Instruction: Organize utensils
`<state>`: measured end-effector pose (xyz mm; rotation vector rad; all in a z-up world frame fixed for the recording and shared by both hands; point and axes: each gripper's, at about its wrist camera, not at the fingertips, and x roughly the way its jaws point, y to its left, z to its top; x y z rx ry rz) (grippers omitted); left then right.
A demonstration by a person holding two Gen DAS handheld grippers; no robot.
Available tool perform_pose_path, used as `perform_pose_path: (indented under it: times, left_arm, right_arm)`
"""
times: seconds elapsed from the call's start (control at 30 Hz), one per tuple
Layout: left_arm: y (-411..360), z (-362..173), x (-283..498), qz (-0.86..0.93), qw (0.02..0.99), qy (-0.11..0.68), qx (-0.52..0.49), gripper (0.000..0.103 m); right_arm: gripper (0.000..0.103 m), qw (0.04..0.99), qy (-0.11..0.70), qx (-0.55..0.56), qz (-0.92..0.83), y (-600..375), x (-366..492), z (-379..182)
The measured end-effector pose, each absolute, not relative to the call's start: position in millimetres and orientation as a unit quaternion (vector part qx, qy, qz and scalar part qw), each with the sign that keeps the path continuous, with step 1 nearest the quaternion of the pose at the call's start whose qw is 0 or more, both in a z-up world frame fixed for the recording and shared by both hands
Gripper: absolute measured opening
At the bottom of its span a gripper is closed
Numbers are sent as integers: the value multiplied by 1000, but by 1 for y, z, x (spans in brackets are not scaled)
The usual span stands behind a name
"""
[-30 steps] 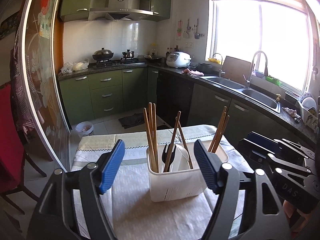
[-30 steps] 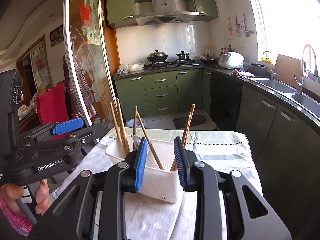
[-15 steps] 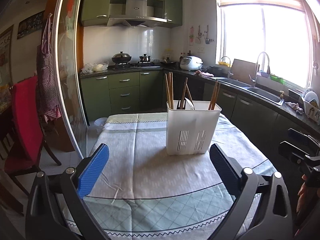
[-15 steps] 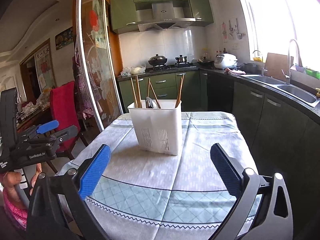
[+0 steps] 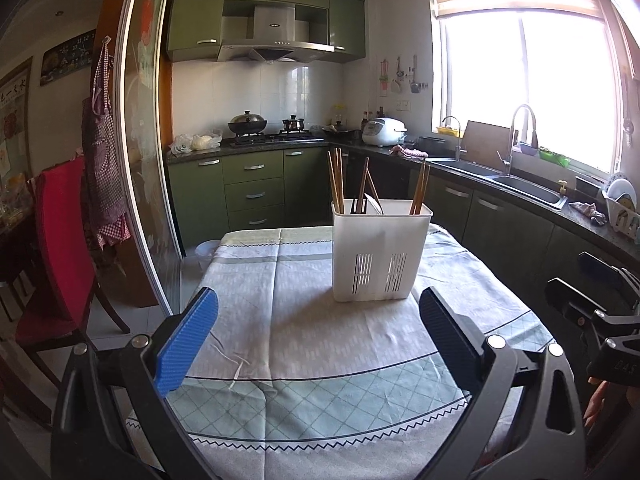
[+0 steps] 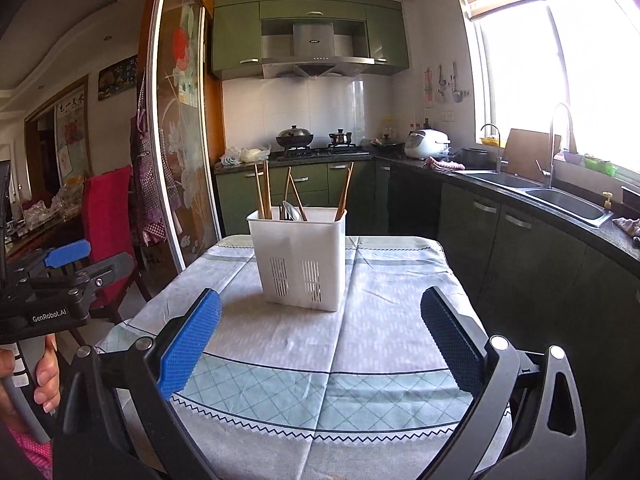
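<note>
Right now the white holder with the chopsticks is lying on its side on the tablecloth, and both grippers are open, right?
Not quite: the holder stands upright on the tablecloth, as the left wrist view shows. The chopsticks are in it, and the left gripper and right gripper are open.
</note>
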<state>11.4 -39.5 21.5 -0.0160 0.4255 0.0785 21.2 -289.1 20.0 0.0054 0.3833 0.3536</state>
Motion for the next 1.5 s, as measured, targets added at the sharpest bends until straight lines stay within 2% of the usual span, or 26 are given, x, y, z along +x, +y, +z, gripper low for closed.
perform_pose_path:
  times: [1.5]
  left_arm:
    - [-12,18,5,47,974,216,-50,96]
  right_arm:
    - [98,962,197,-11,189,-282,22,19]
